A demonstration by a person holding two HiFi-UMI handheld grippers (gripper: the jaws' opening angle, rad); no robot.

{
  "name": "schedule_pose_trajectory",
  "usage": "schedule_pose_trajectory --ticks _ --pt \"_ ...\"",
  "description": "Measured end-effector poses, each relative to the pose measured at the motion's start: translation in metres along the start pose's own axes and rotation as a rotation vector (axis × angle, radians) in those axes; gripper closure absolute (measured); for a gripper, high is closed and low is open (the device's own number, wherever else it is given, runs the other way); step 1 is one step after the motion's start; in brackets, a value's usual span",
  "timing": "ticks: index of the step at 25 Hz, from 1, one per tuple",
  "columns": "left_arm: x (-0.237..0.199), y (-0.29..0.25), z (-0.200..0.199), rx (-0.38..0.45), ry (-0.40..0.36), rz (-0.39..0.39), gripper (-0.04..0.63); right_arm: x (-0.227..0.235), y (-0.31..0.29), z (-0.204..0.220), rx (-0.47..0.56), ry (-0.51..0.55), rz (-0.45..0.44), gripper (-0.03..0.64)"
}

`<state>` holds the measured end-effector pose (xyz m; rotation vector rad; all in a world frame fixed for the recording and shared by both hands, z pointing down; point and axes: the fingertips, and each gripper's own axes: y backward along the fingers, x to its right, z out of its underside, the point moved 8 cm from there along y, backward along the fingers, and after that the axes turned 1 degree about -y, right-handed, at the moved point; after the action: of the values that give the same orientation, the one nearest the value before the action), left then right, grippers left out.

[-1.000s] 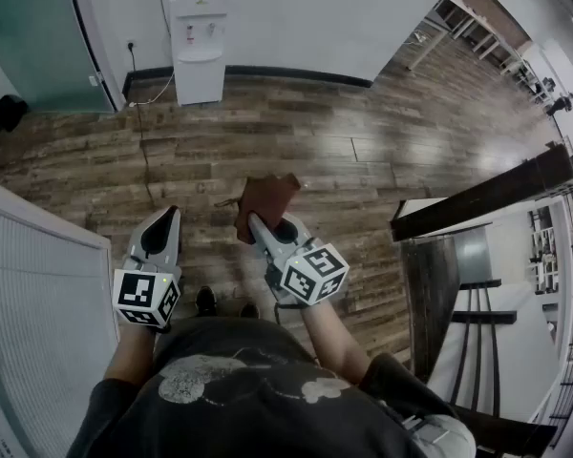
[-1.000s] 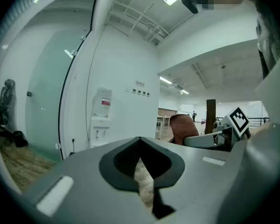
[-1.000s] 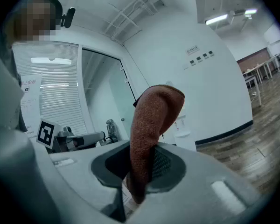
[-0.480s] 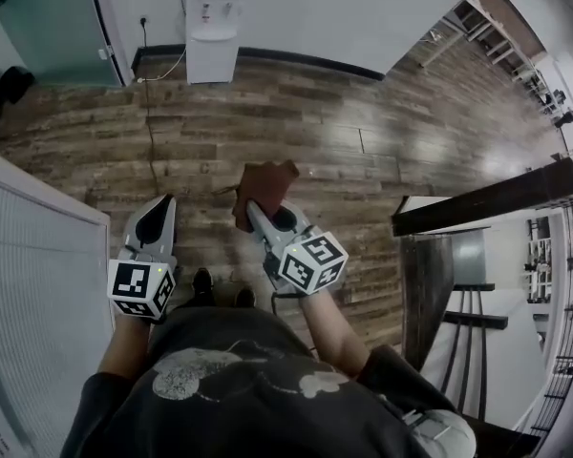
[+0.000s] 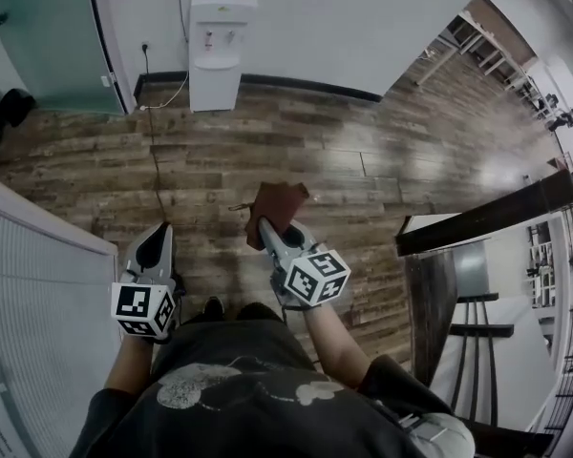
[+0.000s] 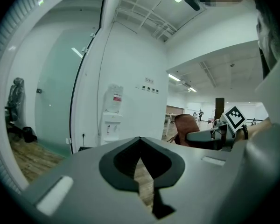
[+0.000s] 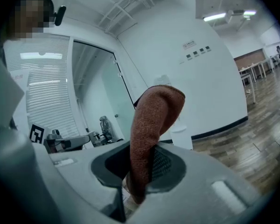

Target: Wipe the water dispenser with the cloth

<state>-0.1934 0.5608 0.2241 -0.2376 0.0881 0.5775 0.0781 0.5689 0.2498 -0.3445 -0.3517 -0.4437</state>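
The white water dispenser [image 5: 221, 48] stands against the far wall, well ahead of both grippers across the wood floor. A brown cloth [image 5: 279, 203] hangs from my right gripper [image 5: 265, 225], which is shut on it at mid-frame. In the right gripper view the cloth [image 7: 153, 127] rises between the jaws and hides most of the dispenser. My left gripper [image 5: 157, 235] is held lower left, shut and empty. The left gripper view shows its jaws [image 6: 140, 146] closed, the dispenser [image 6: 113, 118] ahead, and the cloth [image 6: 185, 124] to the right.
A frosted glass door [image 5: 38, 36] is left of the dispenser. A power cable [image 5: 153, 151] trails over the floor from a wall socket. A white slatted panel [image 5: 33, 303] is close on my left. A dark table and railing [image 5: 477, 218] stand to the right.
The dispenser sits slightly larger and further right in the head view. Both grippers keep their pose, lower in frame. The cloth stays clamped in the right gripper.
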Motion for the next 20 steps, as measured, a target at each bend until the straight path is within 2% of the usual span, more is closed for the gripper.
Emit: schedule_pose_trajectory --ticks 7,12,20 --pt "-0.031 -0.023 0.010 -0.048 0.029 0.031 0.577 -0.009 -0.034 0.013 -0.026 -0.042 0.034 0.558" --pt "-0.046 -0.055 0.010 -0.057 0.034 0.021 0.577 0.029 -0.061 0.003 -0.018 -0.075 0.082 0.558" --pt "-0.093 -0.140 -0.006 -0.074 0.041 -0.076 0.577 0.103 -0.149 -0.032 -0.041 -0.103 0.067 0.557"
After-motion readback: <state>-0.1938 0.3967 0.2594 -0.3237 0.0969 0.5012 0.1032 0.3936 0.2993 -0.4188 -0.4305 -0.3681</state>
